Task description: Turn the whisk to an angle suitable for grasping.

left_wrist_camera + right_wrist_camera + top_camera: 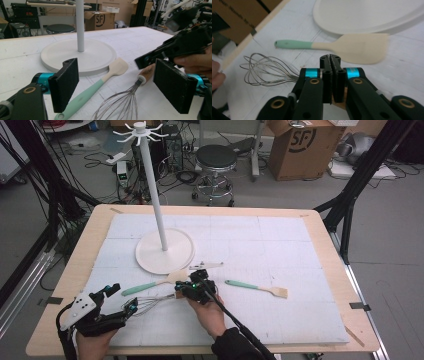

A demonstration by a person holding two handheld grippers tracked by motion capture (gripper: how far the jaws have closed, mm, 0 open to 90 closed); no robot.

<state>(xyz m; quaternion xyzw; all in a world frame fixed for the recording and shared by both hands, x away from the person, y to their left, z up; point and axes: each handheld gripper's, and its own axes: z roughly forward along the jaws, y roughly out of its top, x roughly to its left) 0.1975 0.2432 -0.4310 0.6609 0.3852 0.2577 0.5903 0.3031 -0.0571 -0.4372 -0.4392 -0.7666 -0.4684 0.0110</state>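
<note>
Right hand-held gripper (pixel 331 58) pressed together above whisk (pixel 265 70) handle, left hand-held gripper (pixel 122 87) spread wide.

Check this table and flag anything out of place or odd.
Nothing looks damaged or spilled. The whisk and two spatulas lie flat on the table, none hanging on the white stand.

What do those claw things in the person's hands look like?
Both are black. The left gripper has flat, rough black pads, shiny teal rings and a grey three-cornered plate on top. The right gripper has teal rings, brass rivets, a trailing black cable and a dark sleeve.
</note>
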